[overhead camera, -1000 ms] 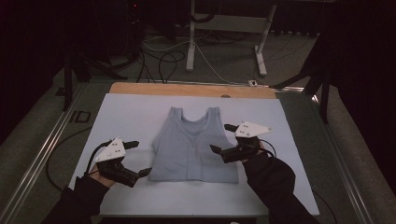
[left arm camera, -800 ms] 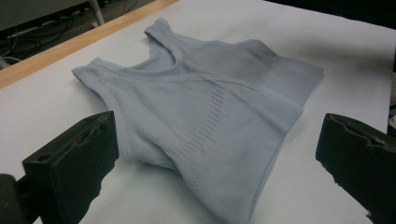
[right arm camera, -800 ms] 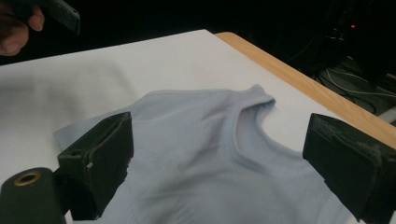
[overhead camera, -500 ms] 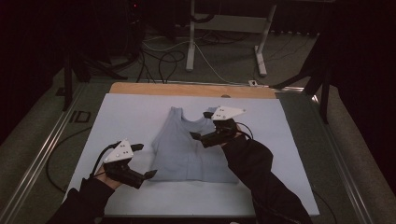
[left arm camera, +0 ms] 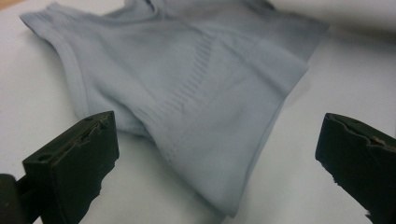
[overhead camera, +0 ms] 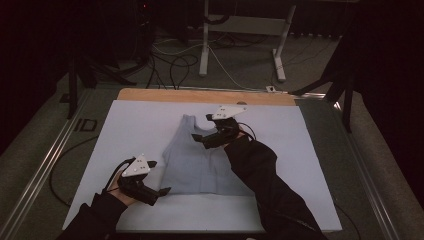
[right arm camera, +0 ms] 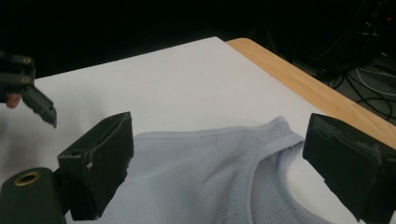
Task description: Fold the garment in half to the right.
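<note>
vest [overhead camera: 202, 165] flat on table [overhead camera: 320, 150] | neckline between right gripper [right arm camera: 219, 163] open fingers [right arm camera: 100, 158]

A: How much of the vest [overhead camera: 200, 165] is covered?

B: In the high view the right sleeve [overhead camera: 260, 175] lies across its right side, so that edge and the right shoulder strap are hidden. The right gripper [overhead camera: 202, 141] hides part of the neckline.

A: And in the gripper views?

B: The left gripper view cuts the vest off at the top edge, and its near hem is blurred. The right gripper view cuts it off at the bottom edge.

A: The room behind the tabletop [overhead camera: 130, 125]?

B: Too dark to tell.
</note>
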Available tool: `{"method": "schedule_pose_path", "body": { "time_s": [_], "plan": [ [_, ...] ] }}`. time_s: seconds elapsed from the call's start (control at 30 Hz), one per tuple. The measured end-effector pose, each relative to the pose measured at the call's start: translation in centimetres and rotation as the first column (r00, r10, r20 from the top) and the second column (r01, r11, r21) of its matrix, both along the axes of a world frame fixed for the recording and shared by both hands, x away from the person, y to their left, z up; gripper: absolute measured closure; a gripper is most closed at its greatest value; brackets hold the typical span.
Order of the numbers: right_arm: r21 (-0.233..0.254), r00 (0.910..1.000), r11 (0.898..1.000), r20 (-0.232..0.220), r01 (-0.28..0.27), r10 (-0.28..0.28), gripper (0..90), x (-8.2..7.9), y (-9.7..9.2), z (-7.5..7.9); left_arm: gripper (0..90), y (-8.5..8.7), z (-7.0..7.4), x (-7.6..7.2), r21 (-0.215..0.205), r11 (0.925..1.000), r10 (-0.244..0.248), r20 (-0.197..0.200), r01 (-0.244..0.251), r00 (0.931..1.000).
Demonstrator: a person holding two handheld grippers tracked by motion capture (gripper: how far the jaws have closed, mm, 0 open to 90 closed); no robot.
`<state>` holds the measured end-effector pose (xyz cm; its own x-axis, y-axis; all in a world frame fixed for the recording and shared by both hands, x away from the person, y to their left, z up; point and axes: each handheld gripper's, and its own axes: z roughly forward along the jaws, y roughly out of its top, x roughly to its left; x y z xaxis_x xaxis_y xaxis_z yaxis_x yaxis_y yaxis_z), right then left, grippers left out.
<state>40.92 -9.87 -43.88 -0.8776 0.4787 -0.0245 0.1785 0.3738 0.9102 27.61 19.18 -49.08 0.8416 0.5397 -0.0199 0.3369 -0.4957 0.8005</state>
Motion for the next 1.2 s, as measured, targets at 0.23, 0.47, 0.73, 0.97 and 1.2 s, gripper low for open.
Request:
{"method": "schedule_pose_path", "body": {
  "time_s": [0.23, 0.47, 0.73, 0.97, 1.2],
  "plan": [
    [-0.014, 0.9999, 1.0, -0.011, -0.001, 0.001, 8.6, 1.0, 1.1, -0.7, 1.6, 0.0, -1.3, 0.3, 0.039, 0.9992, -0.004, -0.082, 0.007, 0.9966],
    [-0.039, 0.9998, 0.999, -0.022, -0.001, 0.0, 8.7, 1.9, 1.8, -1.3, 3.9, -0.3, -2.3, 0.6, 0.083, 0.996, -0.021, -0.146, 0.034, 0.9891],
    [-0.046, 0.9996, 0.999, -0.026, -0.007, 0.006, 8.6, 1.8, 2.2, -1.6, 18.4, -0.6, -3.0, 1.1, 0.076, 0.995, -0.048, -0.204, 0.065, 0.9777],
    [-0.048, 0.9996, 0.999, -0.024, -0.016, 0.015, 8.6, 1.7, 2.5, -1.5, 27.8, -0.5, -3.0, 1.6, 0.05, 0.997, -0.045, -0.243, 0.059, 0.969],
    [-0.044, 0.9994, 0.999, -0.027, -0.021, 0.02, 8.6, 1.6, 2.7, -1.6, 34.7, -1.8, -3.4, 1.5, 0.112, 0.993, -0.012, -0.204, 0.035, 0.9789]
  ]
}}
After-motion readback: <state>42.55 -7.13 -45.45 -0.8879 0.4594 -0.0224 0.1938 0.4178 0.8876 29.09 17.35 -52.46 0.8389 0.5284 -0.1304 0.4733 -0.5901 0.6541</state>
